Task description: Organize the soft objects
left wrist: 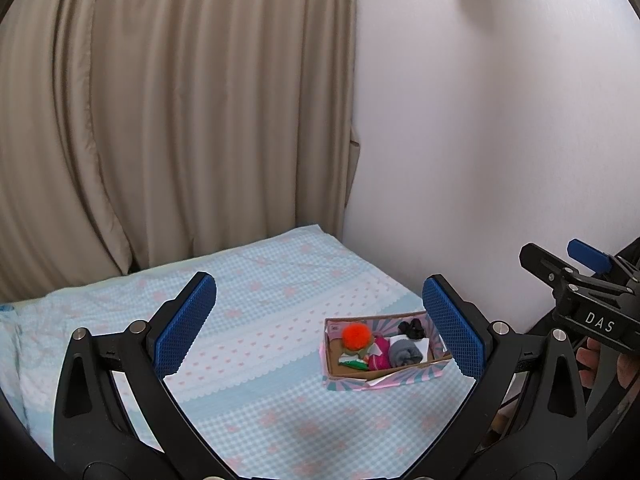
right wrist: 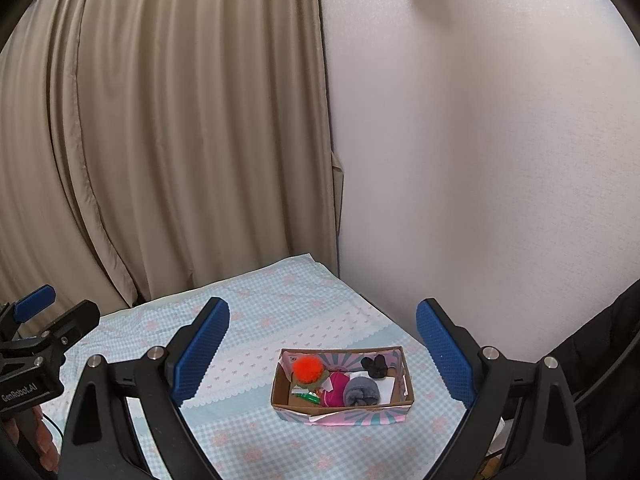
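Note:
A small cardboard box [left wrist: 400, 378] with pink and teal printed sides sits on the bed; it also shows in the right wrist view [right wrist: 344, 414]. Inside lie an orange fluffy pom-pom [left wrist: 356, 336] [right wrist: 307, 370], a rolled grey sock [left wrist: 405, 352] [right wrist: 362, 391], a magenta cloth [left wrist: 380, 354] [right wrist: 336, 388], a black soft item [left wrist: 413, 328] [right wrist: 375, 365] and a green piece [left wrist: 354, 364] [right wrist: 310, 398]. My left gripper [left wrist: 320, 324] is open and empty, above and short of the box. My right gripper [right wrist: 322, 350] is open and empty, also held back from the box.
The bed [left wrist: 256, 320] has a light blue checked sheet with pink flowers. Beige curtains [left wrist: 160, 120] hang behind it and a white wall [left wrist: 500, 140] runs along its right side. The other gripper shows at each view's edge [left wrist: 588, 292] [right wrist: 44, 336].

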`<action>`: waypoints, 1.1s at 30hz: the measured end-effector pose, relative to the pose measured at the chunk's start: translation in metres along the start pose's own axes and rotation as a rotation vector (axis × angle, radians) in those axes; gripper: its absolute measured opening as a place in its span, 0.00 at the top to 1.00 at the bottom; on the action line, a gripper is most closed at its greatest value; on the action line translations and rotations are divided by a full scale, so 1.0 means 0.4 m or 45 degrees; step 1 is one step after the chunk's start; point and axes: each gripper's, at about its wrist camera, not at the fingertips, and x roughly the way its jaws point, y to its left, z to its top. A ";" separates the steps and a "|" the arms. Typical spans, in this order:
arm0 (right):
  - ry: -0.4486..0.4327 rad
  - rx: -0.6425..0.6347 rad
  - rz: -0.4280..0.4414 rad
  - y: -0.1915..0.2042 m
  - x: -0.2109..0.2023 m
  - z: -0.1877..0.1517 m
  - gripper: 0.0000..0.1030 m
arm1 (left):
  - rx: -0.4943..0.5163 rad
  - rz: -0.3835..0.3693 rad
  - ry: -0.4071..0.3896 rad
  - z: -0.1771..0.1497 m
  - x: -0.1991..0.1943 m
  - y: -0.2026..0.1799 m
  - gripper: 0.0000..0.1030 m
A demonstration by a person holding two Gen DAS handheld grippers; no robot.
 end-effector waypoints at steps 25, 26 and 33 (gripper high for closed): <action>-0.011 -0.004 0.010 -0.014 -0.003 0.003 0.09 | 0.019 0.005 -0.025 0.006 -0.017 -0.001 0.00; -0.009 -0.003 0.012 -0.013 -0.003 0.003 0.09 | 0.021 0.005 -0.026 0.006 -0.019 0.000 0.00; -0.013 -0.006 0.017 -0.013 -0.003 0.008 0.09 | 0.021 0.004 -0.036 0.005 -0.023 -0.001 0.00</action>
